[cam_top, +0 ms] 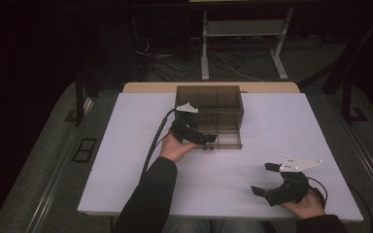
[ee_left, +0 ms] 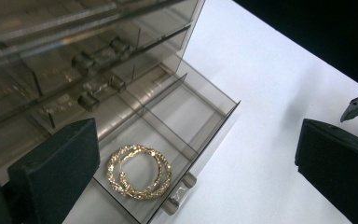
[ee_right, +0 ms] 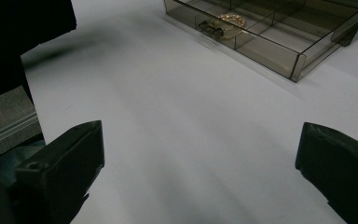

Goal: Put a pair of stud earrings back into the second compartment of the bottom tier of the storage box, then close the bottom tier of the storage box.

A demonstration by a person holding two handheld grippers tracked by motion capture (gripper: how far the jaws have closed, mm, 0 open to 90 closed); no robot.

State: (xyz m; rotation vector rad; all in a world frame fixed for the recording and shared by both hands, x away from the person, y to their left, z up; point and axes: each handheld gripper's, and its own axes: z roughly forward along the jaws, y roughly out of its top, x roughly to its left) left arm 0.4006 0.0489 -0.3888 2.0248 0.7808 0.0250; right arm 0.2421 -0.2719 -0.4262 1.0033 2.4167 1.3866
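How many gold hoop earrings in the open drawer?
2, both gold hoop earrings lying overlapped in one front compartment of the smoked acrylic drawer, beside its knob. Tinted drawers above could hide more.

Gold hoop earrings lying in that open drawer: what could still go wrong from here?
The two gold twisted hoop earrings overlap in the front compartment of the smoky clear plastic drawer, so they might snag together. The open left tongs hover close above; a careless move could bump the small drawer knob and jolt the drawer.
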